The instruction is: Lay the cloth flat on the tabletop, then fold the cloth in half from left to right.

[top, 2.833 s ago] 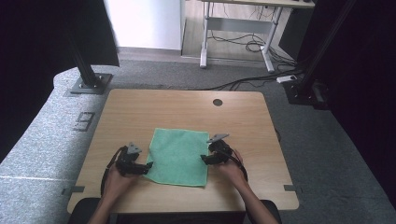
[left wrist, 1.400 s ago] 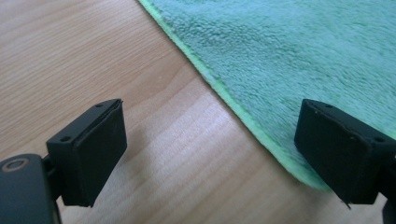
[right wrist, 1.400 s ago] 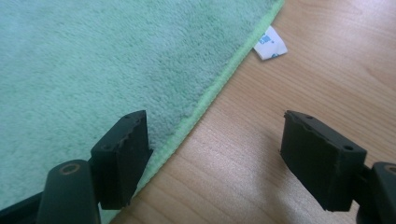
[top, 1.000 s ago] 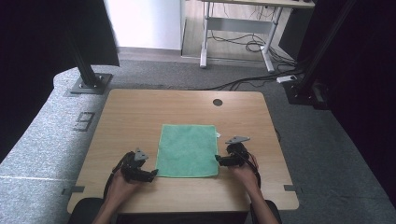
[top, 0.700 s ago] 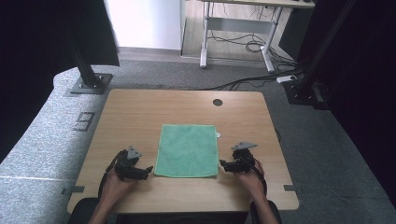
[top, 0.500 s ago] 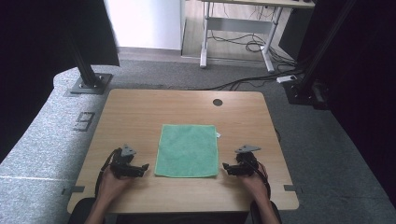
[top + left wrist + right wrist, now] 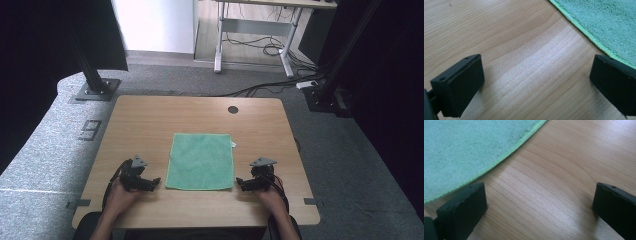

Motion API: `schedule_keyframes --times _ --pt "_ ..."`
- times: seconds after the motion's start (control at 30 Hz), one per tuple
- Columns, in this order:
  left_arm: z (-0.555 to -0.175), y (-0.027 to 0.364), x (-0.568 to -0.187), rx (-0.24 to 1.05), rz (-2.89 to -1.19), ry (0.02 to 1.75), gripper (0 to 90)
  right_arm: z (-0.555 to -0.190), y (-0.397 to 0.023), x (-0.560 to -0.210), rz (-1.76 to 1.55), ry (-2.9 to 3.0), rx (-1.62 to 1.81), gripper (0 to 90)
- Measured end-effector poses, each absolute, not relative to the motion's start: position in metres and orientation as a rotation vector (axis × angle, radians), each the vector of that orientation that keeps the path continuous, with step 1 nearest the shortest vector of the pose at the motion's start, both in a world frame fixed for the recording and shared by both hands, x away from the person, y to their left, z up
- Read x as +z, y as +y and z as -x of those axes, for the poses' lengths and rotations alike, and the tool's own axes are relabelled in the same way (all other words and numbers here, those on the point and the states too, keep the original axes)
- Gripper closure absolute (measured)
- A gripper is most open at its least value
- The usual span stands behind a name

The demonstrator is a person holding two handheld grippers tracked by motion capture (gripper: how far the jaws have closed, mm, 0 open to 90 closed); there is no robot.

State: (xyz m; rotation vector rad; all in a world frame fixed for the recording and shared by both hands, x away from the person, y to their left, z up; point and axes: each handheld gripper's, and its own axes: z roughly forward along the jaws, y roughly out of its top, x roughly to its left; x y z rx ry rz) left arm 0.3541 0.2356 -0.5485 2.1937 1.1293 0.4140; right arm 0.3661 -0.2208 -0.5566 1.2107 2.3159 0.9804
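Note:
A green cloth (image 7: 201, 160) lies flat and folded in the middle of the wooden table (image 7: 150, 120), with a small white tag at its right edge. My left gripper (image 7: 151, 183) rests low on the table just left of the cloth's near left corner, jaws wide apart over bare wood. The cloth's edge (image 7: 599, 30) runs past its right jaw. My right gripper (image 7: 242, 184) sits just right of the near right corner, open too, with the cloth (image 7: 469, 147) beside its left jaw. Neither gripper holds anything.
A round cable hole (image 7: 233, 109) is near the table's far edge. Black frame posts (image 7: 92, 75) stand on the grey floor at the far left and far right. A desk with cables (image 7: 260, 45) stands beyond.
Both grippers have let the cloth go and drawn outward and back toward the near edge. The cloth now lies narrower and squared, folded over.

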Motion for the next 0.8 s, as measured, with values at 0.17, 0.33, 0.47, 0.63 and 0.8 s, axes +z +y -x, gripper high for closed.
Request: schedule_keyframes --times 0.17,0.33,0.47,0.63,0.8 --pt "-0.354 0.236 -0.549 0.414 -2.194 1.129 0.0 -0.366 -0.221 -0.557 -1.209 2.316 0.981 0.0" --pt "-0.354 0.236 -0.549 0.413 -2.194 1.126 0.0 -0.366 -0.221 -0.557 -1.21 2.316 0.981 0.0" --pt "-0.355 0.235 -0.548 0.409 -2.199 1.123 0.0 -0.366 -0.221 -0.556 -1.207 2.321 0.982 0.0" --pt "-0.366 0.233 -0.544 0.39 -2.231 1.139 0.0 -0.366 -0.221 -0.555 -1.223 2.33 0.959 0.0" --pt "-0.383 0.223 -0.533 0.414 -2.195 1.115 0.0 -0.365 -0.22 -0.549 -1.26 2.317 0.958 0.0"
